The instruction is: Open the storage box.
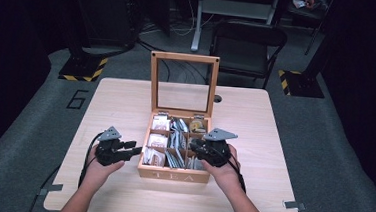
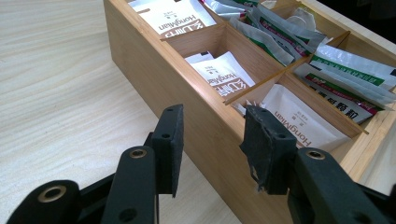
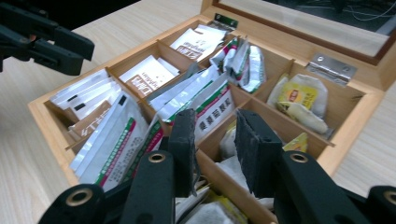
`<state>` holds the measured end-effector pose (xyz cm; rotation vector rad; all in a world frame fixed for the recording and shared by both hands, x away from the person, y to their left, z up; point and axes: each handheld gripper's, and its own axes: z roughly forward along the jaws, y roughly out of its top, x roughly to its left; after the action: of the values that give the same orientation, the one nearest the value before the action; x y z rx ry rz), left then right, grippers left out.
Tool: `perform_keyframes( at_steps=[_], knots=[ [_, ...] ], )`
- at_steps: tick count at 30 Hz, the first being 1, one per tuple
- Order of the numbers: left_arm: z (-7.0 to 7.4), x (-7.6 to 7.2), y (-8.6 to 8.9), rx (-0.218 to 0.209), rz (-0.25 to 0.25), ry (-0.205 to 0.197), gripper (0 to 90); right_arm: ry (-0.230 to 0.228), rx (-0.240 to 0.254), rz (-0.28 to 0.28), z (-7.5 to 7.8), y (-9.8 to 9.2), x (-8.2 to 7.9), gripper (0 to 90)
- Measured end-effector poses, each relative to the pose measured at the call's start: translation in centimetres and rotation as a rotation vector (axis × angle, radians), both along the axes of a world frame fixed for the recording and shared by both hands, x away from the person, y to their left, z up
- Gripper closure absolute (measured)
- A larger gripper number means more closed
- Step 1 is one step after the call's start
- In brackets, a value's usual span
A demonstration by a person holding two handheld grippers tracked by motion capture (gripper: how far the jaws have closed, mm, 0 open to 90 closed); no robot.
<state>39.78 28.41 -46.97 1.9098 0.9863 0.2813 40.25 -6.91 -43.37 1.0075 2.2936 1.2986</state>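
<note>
tongs: left (image 2: 212, 149) clamped on tea box (image 1: 173, 174) wall, right (image 3: 217, 154) apart above sachets (image 3: 187, 100).

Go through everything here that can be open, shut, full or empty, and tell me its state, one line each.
Tea box: open, standing on the table.
Glass lid: swung up, upright behind the box.
Compartments: stocked with tea sachets.
Left gripper: jaws astride the box's side wall; whether the pads press on it is unclear.
Right gripper: over the box's compartments, jaws apart, nothing gripped.
Folding chair: unfolded, unoccupied.
</note>
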Motion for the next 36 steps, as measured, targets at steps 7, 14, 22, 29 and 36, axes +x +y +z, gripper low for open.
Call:
perform_keyframes(
  at_steps=[7, 14, 22, 29, 36],
  knots=[
    [0.1, 0.0, 0.3, 0.001, 0.008, -0.002, 57.2, 0.016, -0.001, 0.022, -0.7, 0.8, -0.4, 68.9],
    [0.1, 0.0, 0.4, 0.003, 0.016, -0.003, 56.0, 0.029, 0.004, 0.041, -0.9, 1.3, -0.8, 68.8],
    [0.0, 0.1, 0.6, 0.003, 0.033, -0.004, 54.8, 0.043, 0.025, 0.066, -1.0, 2.1, -1.3, 64.0],
    [0.0, 0.1, 0.8, 0.000, 0.037, -0.003, 54.6, 0.041, 0.012, 0.092, -1.4, 2.9, -1.7, 64.4],
    [0.0, 0.1, 0.7, 0.001, 0.034, -0.003, 54.2, 0.036, -0.021, 0.099, -2.2, 3.7, -1.9, 67.2]
  ],
)
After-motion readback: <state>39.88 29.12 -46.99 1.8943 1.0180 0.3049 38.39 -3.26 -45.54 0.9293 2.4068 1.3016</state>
